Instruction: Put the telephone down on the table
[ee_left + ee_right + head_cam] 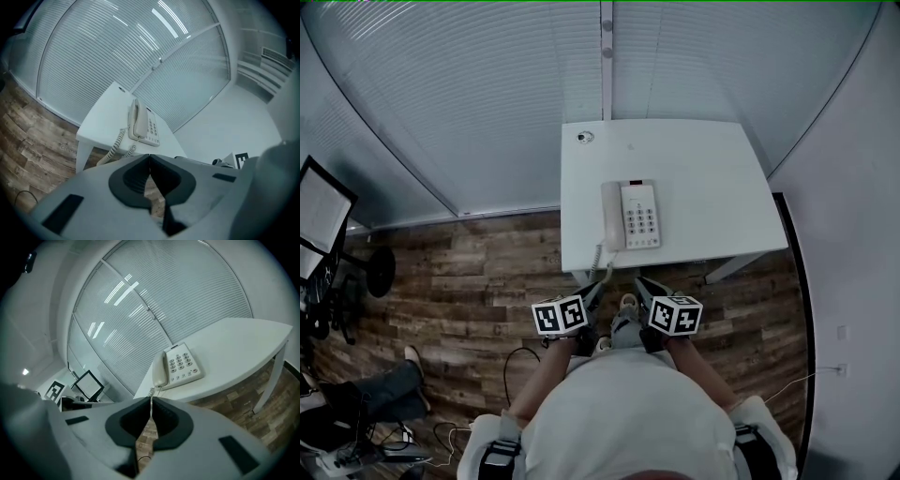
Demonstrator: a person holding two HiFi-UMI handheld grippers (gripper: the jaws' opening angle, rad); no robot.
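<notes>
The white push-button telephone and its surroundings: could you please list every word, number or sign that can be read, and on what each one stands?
No text can be read anywhere.
Grey keys on the white push-button telephone: print too small to read.
Dark strip at the telephone's top edge: blurred, unreadable.
Black-and-white square markers on the cubes of the left gripper and right gripper: patterns only, no letters.

Telephone (pixel 630 216), 12 o'clock of both grippers: cream body, pale grey keys.
Table (pixel 694 159): plain white.
Floor (pixel 459 272): mottled brown wood-plank grain.
Blinds (pixel 469 94): pale grey-blue, fine horizontal slats.
Left gripper (pixel 598 287), right gripper (pixel 640 283): grey shells, black pads (pixel 133 178), black-and-white square markers.
</notes>
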